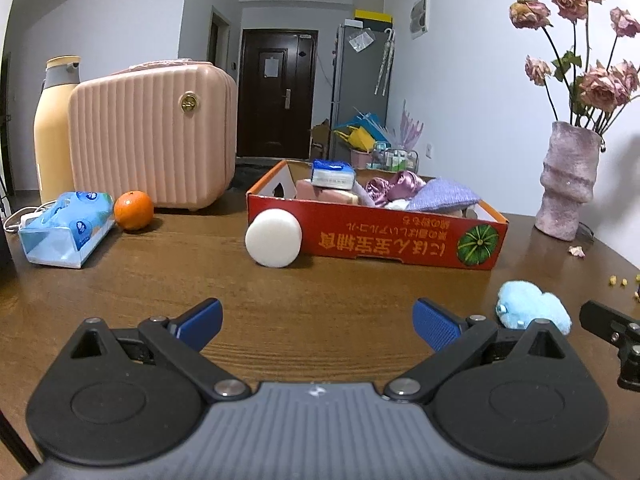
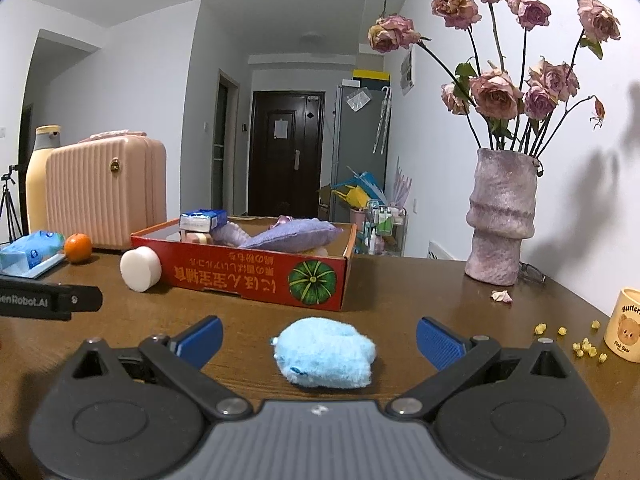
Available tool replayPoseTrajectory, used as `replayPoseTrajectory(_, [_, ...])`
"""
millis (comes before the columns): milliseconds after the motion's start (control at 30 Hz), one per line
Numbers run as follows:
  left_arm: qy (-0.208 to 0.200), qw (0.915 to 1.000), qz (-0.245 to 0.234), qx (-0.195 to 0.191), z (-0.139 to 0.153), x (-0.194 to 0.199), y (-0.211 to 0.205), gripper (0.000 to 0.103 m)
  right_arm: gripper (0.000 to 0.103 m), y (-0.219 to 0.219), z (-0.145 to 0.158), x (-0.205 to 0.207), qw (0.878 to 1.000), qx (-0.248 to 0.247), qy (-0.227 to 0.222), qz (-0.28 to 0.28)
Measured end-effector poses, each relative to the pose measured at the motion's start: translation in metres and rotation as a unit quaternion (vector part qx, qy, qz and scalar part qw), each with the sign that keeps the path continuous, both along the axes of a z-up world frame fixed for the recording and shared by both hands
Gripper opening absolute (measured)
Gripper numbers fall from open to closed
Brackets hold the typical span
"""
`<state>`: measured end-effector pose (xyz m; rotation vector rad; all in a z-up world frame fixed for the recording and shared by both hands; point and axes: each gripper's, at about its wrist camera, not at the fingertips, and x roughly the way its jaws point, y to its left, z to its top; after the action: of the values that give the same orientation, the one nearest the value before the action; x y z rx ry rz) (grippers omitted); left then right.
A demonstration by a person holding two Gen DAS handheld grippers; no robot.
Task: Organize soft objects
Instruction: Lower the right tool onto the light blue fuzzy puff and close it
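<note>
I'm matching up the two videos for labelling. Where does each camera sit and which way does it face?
Left wrist: sits on the left claw, low over the wooden table, facing the white sponge and red cardboard box; the right claw's tip shows at right.
Right wrist: sits on the right claw, facing the blue plush toy between its open fingers; the left claw's tip shows at left.
Shared: box, sponge, toy, orange, vase.

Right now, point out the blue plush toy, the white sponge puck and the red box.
blue plush toy (image 2: 325, 354), right wrist view, middle of its body
white sponge puck (image 1: 273, 238), left wrist view, flat round face
red box (image 1: 376, 236), left wrist view, front wall
</note>
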<state>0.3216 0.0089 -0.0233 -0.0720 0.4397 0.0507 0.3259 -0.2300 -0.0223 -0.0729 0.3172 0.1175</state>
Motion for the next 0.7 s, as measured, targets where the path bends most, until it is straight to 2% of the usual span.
replayPoseTrajectory(333, [0.025,0.9996,-0.013,-0.010,-0.004,0.007,0.001,0.103,0.103,0.001,-0.012,0.020,0.999,-0.010,0.053,-0.003])
replayPoseTrajectory(700, [0.037,0.9993,0.002,-0.005,-0.006,0.011,0.004,0.103,0.103,-0.004,-0.024,0.061,0.993,0.016,0.118,-0.015])
